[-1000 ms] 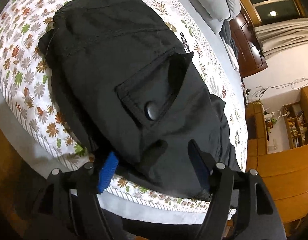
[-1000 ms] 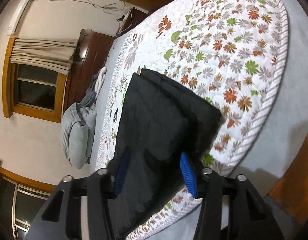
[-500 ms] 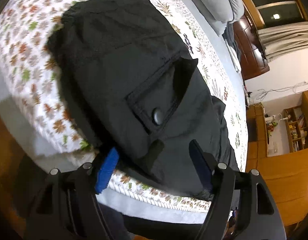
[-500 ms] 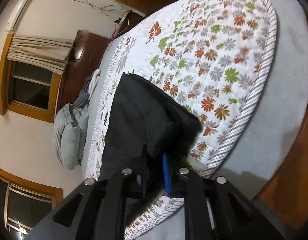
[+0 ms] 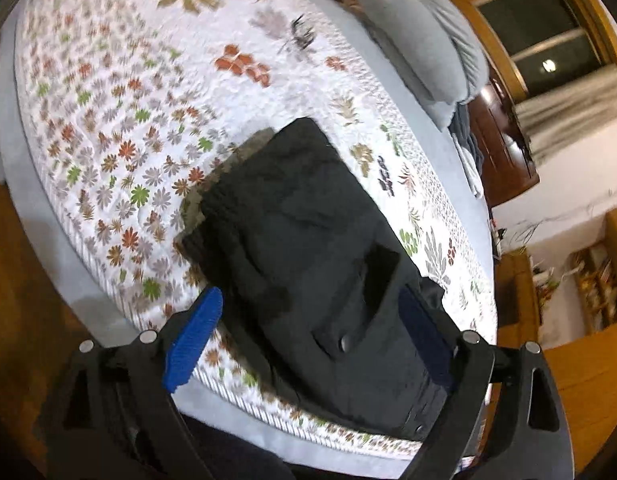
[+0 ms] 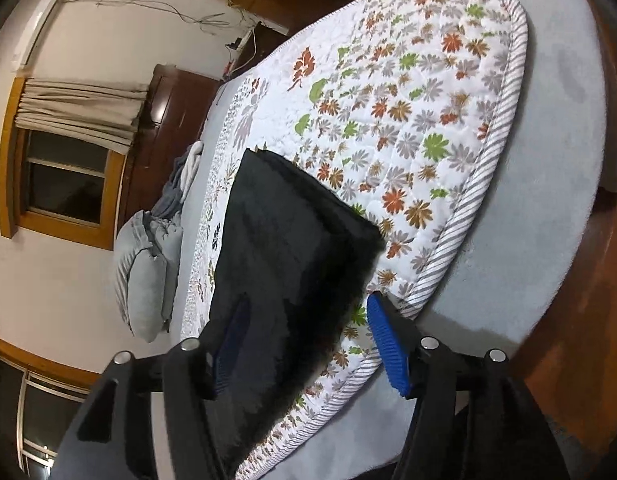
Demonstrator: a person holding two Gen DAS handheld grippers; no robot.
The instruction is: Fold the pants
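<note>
Floral quilted bedding (image 5: 120,92) covers a bed that fills most of both views, its striped border (image 6: 460,240) running along the near edge over a grey sheet (image 6: 548,160). Wooden flooring shows at the frame margins. Grey pillows (image 5: 424,52) lie at the upper right of the left wrist view and at the left middle of the right wrist view (image 6: 144,276). A dark window with a wooden frame (image 6: 56,176) and bunched curtains (image 6: 80,108) sit at the left of the right wrist view.

The black pants (image 5: 316,264) lie folded into a thick oblong on the bedding, close to the near edge of the bed. In the left wrist view a pocket flap with a snap button (image 5: 344,344) shows low in the frame. The fabric is so dark that its layers and seams are hard to separate, and the left wrist view is smeared with blur toward its upper half. In the right wrist view the pants (image 6: 292,248) read as an almost featureless black slab, and their near end is cut off behind the gripper body.

The left gripper (image 5: 308,340) looks down along the pants from low centre, jaws spread wide, one blue pad (image 5: 194,334) over the bedding at the left and the other, darker in shadow, over the fabric at the right. Whether either pad touches anything cannot be told. The right gripper (image 6: 308,344) also points along the pants with jaws wide apart, its bright blue pad (image 6: 386,344) just beside the pants' right corner over the striped border, the other pad dim against the black cloth.
</note>
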